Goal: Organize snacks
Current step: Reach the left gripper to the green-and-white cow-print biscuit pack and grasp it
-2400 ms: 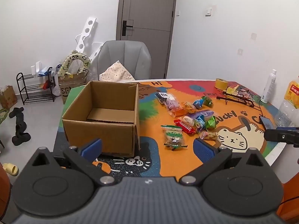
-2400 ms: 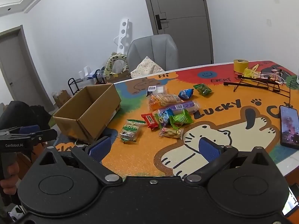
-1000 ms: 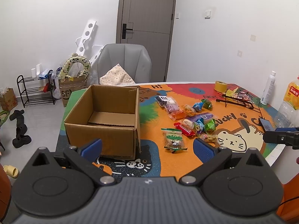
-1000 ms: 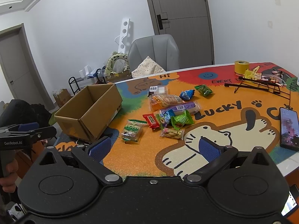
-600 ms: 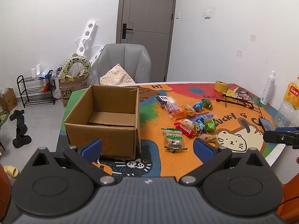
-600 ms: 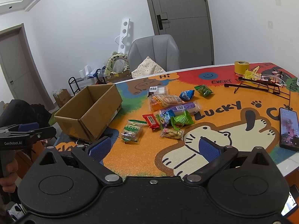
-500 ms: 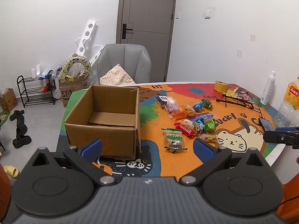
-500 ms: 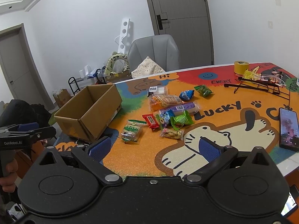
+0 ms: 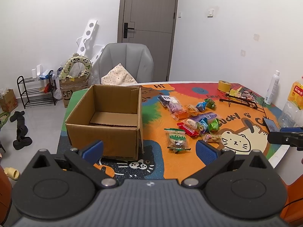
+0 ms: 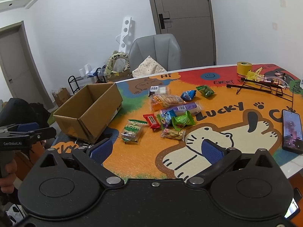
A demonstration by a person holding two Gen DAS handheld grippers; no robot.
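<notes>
Both claws hung spread and empty off the near edge of the tabletop [image 10: 236, 130]: left gripper [image 9: 149, 148] facing the open cardboard box [image 9: 106, 126], right gripper [image 10: 157, 147] facing the snacks.

Step in hand, as judged: first pick. Best to take an outlying packet, not dig into the pile; come down over its flat face and pinch across the narrow width, since crinkly film may slip.

The green-topped packet [image 10: 132, 130] lay nearest, just ahead of the right claw, between box and pile [image 10: 170, 111]. Box sat empty at the table's left end.
</notes>
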